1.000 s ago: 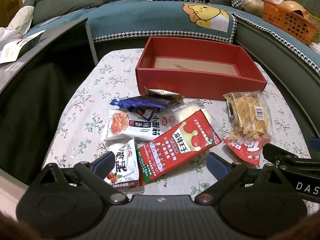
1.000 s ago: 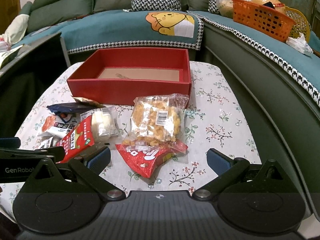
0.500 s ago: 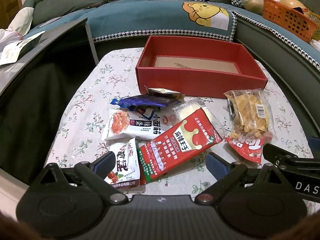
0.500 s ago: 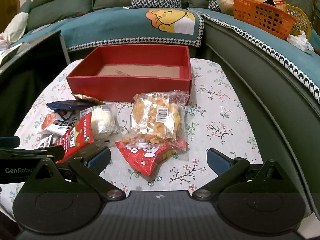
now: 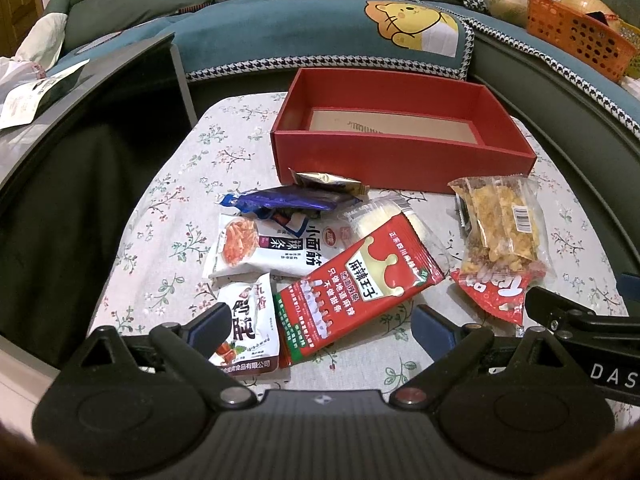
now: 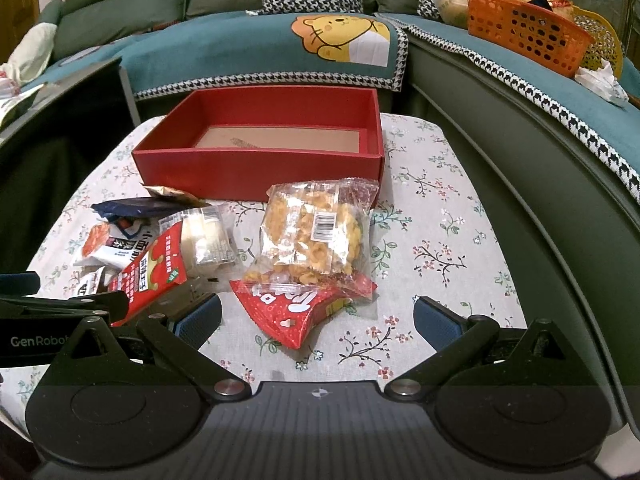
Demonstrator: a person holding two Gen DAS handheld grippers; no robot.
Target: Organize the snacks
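Observation:
An empty red box (image 5: 400,160) (image 6: 256,172) stands at the back of the floral table. In front of it lie several snack packs: a red long pack (image 5: 356,288) (image 6: 150,276), a white pack with orange strips (image 5: 268,248), a small white pack (image 5: 248,324), a blue pack (image 5: 288,200), a gold pack (image 5: 328,180), a clear pack of yellow crisps (image 5: 500,224) (image 6: 316,232) on a red pack (image 5: 492,292) (image 6: 296,308). My left gripper (image 5: 320,324) is open over the red long pack. My right gripper (image 6: 318,318) is open over the red pack.
A teal sofa (image 6: 256,48) wraps the back and right side. An orange basket (image 6: 524,36) sits on it at the right. A dark tabletop (image 5: 80,92) with papers stands left. The floral table (image 6: 440,248) has bare cloth to the right of the snacks.
Both grippers have drawn slightly forward toward the snacks. The snacks and box have not moved. Both stay open.

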